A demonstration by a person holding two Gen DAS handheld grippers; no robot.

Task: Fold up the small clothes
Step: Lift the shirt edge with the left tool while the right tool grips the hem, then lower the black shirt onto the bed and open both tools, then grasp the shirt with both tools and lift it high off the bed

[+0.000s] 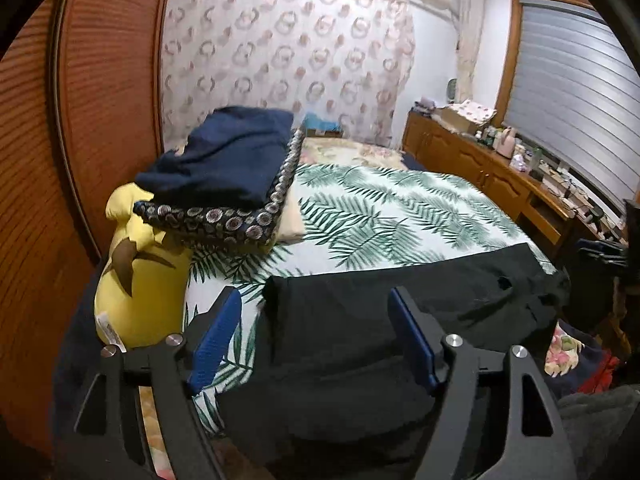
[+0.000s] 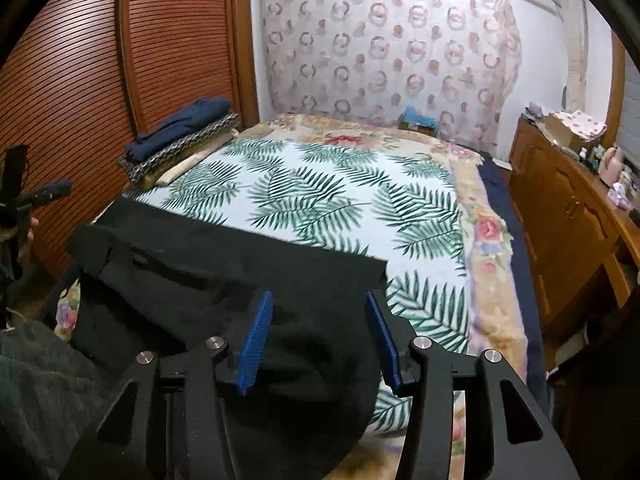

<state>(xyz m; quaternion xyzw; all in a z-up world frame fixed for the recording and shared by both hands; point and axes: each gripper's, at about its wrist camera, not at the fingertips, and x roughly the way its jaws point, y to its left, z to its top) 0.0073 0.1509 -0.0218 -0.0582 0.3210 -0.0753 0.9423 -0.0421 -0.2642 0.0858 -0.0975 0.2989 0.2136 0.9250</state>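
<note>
A black garment (image 1: 440, 292) (image 2: 208, 264) lies spread flat across the near edge of the bed, on a white sheet with green palm leaves (image 1: 380, 208) (image 2: 320, 184). My left gripper (image 1: 316, 300) is open, its blue pads (image 1: 218, 332) far apart above the garment's left end; one pad is over the sheet, the other over the cloth. My right gripper (image 2: 319, 300) is open too, with blue pads (image 2: 256, 336) straddling the garment's right end without pressing it. Neither gripper holds anything.
A folded stack, navy cloth (image 1: 224, 152) (image 2: 180, 124) on a patterned one, sits at the bed's far left by the louvred wardrobe doors (image 1: 60, 160) (image 2: 168, 40). A yellow plush toy (image 1: 140, 276) leans beside it. A cluttered wooden dresser (image 1: 500, 168) (image 2: 560, 208) runs along the right.
</note>
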